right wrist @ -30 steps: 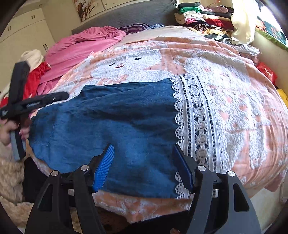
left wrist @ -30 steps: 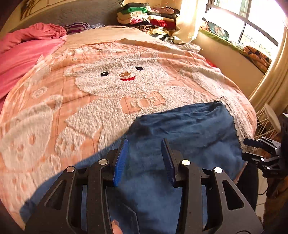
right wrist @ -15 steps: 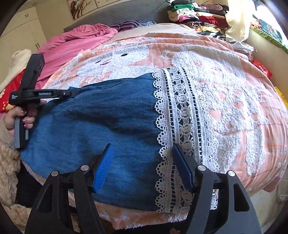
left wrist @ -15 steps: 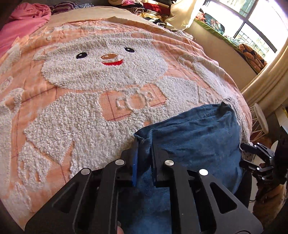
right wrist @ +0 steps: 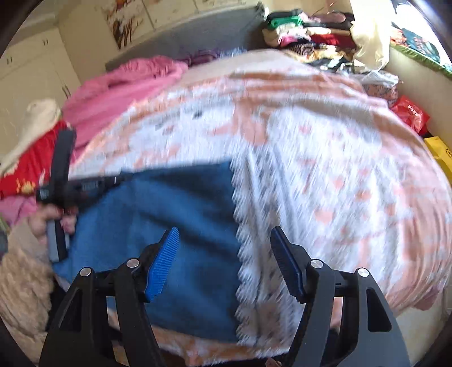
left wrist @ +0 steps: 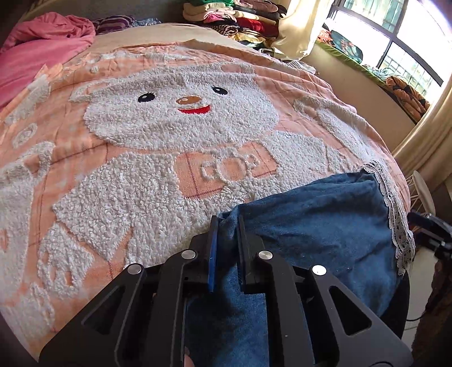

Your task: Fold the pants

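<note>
Blue denim pants (left wrist: 310, 225) with a white lace hem (left wrist: 392, 209) lie on the near edge of a peach teddy-bear blanket (left wrist: 169, 127). My left gripper (left wrist: 226, 223) is shut on a raised fold at the pants' far left edge. In the blurred right wrist view, my right gripper (right wrist: 226, 234) hangs open above the pants (right wrist: 183, 203), right where the denim meets the lace hem (right wrist: 254, 225), with nothing pinched. That view also shows the left gripper (right wrist: 121, 179), held by a hand (right wrist: 42, 223) at the pants' left corner. The right gripper (left wrist: 429, 231) peeks in at the left wrist view's right edge.
A pink quilt (left wrist: 42, 48) lies at the bed's far left, and stacked clothes (left wrist: 234, 17) sit at the headboard. A window (left wrist: 409, 36) with a cluttered sill runs along the right. A red bag (right wrist: 412, 115) and a yellow item (right wrist: 440, 152) lie beside the bed.
My left gripper dropped to the pants' edge and shut on a fold of denim. My right gripper slid right, so the lace hem now lies between its open fingers.
</note>
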